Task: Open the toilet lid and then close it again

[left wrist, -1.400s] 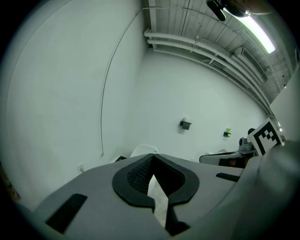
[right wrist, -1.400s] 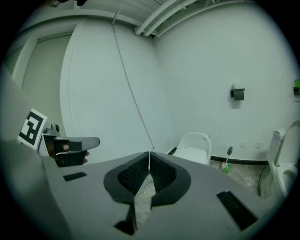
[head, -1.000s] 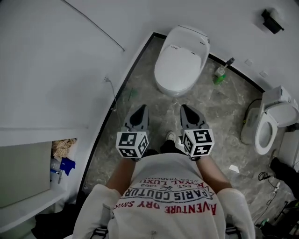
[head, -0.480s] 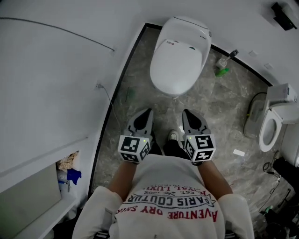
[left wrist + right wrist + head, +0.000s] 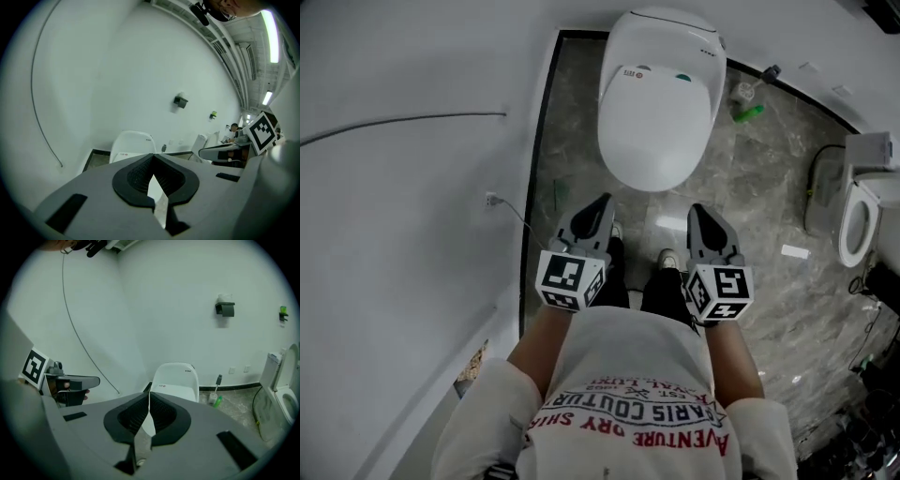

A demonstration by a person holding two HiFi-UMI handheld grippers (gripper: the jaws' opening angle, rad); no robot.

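Both grippers have come forward and down since a second ago, and the toilet (image 5: 659, 98) now sits a lot closer in the head view, its front edge just ahead of the tips.

The lid (image 5: 654, 141) is down flat, white, and nobody's touching it yet. The toilet stands against the back wall (image 5: 412, 84) on the grey marble-look floor (image 5: 769, 197).

The left gripper (image 5: 603, 200) is shut. In its own view the black pads (image 5: 136, 176) meet at the tip with nothing pinched between them, and you can see the toilet (image 5: 132, 144) past the left gripper (image 5: 153, 158), well apart from it.

The right gripper (image 5: 695, 210) is the same deal. Its view has the right gripper (image 5: 149, 397) with the pads (image 5: 164, 416) closed together at the front, empty, pointing pretty much straight at the toilet (image 5: 176, 379). It isn't in contact either.

The two grippers are side by side, tips pointing at the front of the bowl. The person's shoes (image 5: 667, 259) show between them on the floor.

Off to the right of the toilet a green bottle (image 5: 750, 112) lies by the wall. Further right is a second toilet (image 5: 861, 217) with its seat up. The right gripper view also catches a black holder (image 5: 226, 309) up on the wall.
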